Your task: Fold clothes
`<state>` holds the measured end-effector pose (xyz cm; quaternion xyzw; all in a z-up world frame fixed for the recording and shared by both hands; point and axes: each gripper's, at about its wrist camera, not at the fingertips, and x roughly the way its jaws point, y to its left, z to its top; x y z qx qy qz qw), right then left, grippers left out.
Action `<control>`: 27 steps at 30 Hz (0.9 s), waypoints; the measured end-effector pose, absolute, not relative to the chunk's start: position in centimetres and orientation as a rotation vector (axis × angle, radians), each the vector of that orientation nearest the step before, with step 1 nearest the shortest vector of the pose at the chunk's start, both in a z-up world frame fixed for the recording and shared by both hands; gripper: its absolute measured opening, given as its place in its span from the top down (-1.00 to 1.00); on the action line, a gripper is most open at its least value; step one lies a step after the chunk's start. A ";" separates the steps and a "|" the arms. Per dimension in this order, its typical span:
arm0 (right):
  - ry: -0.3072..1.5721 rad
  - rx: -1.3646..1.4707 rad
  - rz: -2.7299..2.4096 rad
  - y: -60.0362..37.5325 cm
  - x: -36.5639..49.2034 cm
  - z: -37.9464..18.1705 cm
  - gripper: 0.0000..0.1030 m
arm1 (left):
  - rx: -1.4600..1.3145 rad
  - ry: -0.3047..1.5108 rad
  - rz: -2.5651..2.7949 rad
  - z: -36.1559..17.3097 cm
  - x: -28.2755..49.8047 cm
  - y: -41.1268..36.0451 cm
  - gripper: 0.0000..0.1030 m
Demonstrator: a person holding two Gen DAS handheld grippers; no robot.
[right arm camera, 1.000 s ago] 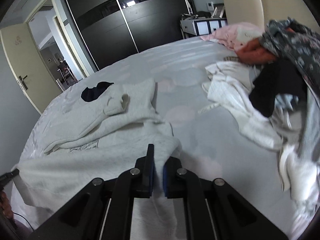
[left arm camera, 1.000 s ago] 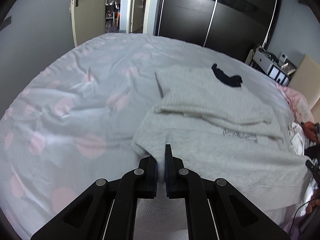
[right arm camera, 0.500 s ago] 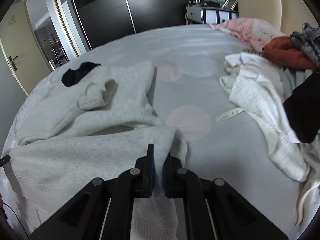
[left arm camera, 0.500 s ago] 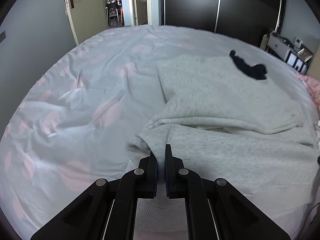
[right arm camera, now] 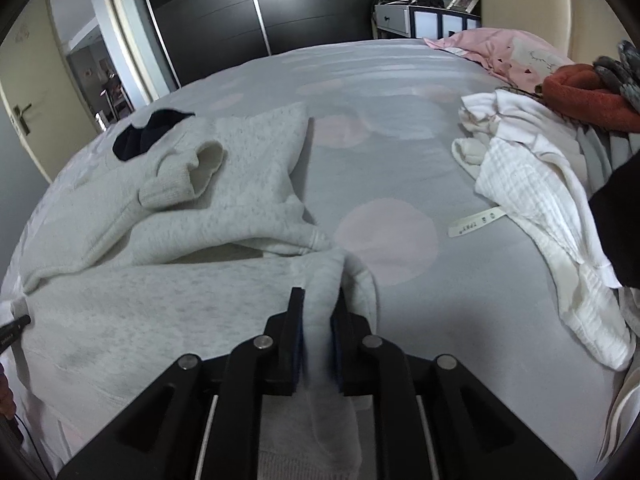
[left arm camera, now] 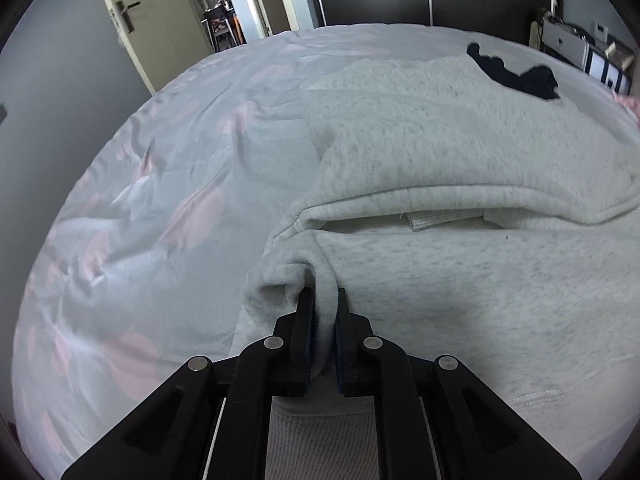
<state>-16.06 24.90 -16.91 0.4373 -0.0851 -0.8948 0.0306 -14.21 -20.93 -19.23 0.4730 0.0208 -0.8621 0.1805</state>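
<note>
Right now the left gripper (left arm camera: 325,300) is clamped narrow on a bunched fold of the grey sweatshirt (left arm camera: 460,280), the cloth pinched up between its two black fingers (left arm camera: 306,312) at about 6 o'clock in the left wrist view; the sweatshirt spreads from there toward 3 o'clock, with an upper layer folded over and a seam opening between the layers near the middle; a small dark garment (left arm camera: 516,70) lies on the far part of the sweatshirt at about 1 o'clock; the bed sheet (left arm camera: 160,208), pale with pink dots, fills the side from 7 to 11 o'clock. Likewise the right gripper (right arm camera: 318,304) is closed tight on another fold of the same sweatshirt, the fabric hanging down between its jaws at 6 o'clock in the right wrist view; a sleeve cuff (right arm camera: 200,168) lies rolled on top of the body at about 10 o'clock; a white garment (right arm camera: 532,200) with a label strip (right arm camera: 476,222) beside it lies on the sheet at 3 o'clock, apart from the sweatshirt; a rust-red cloth (right arm camera: 580,96) sits at 2 o'clock in the pile.
</note>
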 end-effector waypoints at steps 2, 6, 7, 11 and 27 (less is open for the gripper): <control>-0.334 1.313 -2.780 25.7 -15.6 -16.1 0.47 | 1.300 0.113 -2.445 -18.4 -13.5 -21.4 0.70; -0.614 1.284 -2.825 29.1 -13.9 -15.4 -0.15 | 1.156 0.144 -2.437 -16.4 -11.3 -21.9 0.27; -0.700 1.282 -2.829 30.1 -13.5 -15.3 -0.15 | 1.136 0.168 -2.443 -15.9 -10.7 -22.1 0.27; -0.830 1.324 -2.853 32.3 -11.9 -14.9 -0.15 | 1.121 0.214 -2.450 -14.6 -9.1 -22.7 0.23; 0.231 1.355 -2.487 21.6 -9.5 -9.8 0.00 | 1.343 -0.448 -2.717 -11.2 -4.4 -17.0 0.23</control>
